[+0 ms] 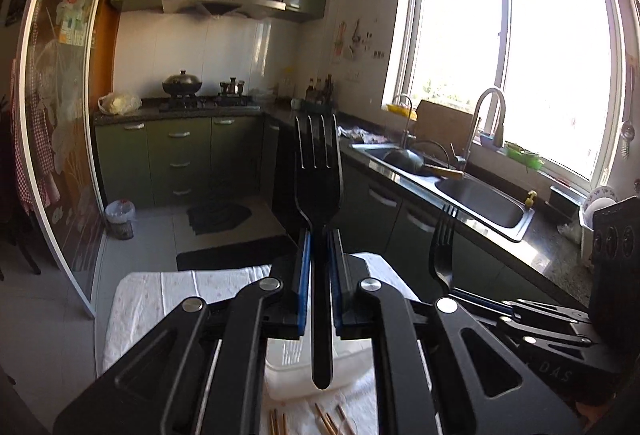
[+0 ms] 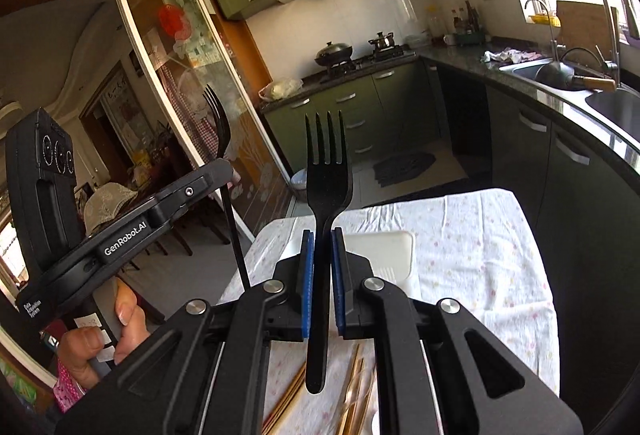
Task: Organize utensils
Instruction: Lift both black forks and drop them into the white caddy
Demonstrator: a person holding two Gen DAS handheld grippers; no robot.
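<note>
My left gripper is shut on a black plastic fork, held upright with tines up, high above the table. My right gripper is shut on a second black fork, also upright. The right gripper and its fork show at the right in the left wrist view. The left gripper and its fork show at the left in the right wrist view. A clear plastic container sits below on the white cloth. Several wooden chopsticks lie on the cloth near me.
The table wears a white flowered cloth. A white tray lies on it beyond the right gripper. A dark counter with a steel sink and tap runs along the right. A glass sliding door stands at the left.
</note>
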